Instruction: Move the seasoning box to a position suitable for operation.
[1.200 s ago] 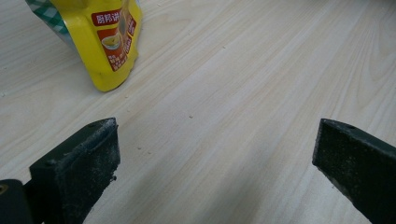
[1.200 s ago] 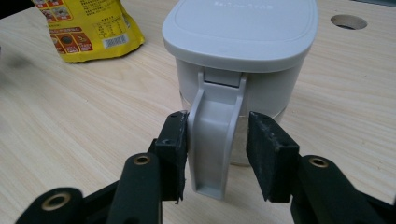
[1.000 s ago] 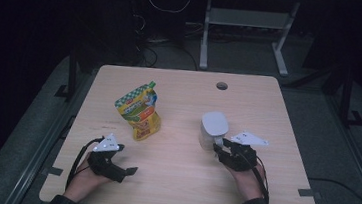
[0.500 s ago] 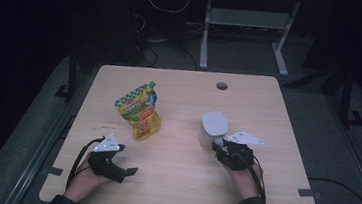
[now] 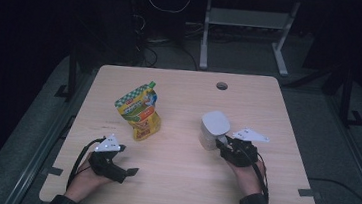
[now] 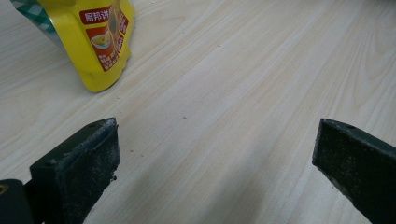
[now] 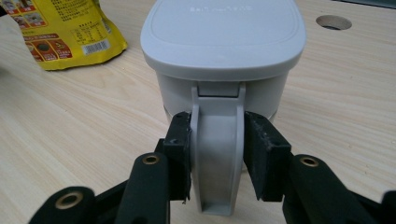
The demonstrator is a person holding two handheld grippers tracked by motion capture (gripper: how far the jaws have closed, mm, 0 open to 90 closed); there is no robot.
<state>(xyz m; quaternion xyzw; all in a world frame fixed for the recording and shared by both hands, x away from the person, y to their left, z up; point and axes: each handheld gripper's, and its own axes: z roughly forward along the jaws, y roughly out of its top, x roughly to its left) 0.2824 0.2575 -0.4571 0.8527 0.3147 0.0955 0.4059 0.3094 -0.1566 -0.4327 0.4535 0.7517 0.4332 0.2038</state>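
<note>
Right tool [image 7: 217, 154] has just been closing and now clamps the handle [image 7: 217, 158] of the grey container [image 5: 214, 129], right of centre on the table [image 5: 171, 181]. Grip looks centred; lift straight, slowly. Left tool [image 6: 215, 154] open, idle near the yellow pouch [image 5: 139, 110].

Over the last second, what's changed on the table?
The right gripper has just been closing its jaws on the handle of the grey lidded container, and the pads now press it from both sides. The left gripper rests open near the table's front edge, the yellow pouch stands where it was.
</note>
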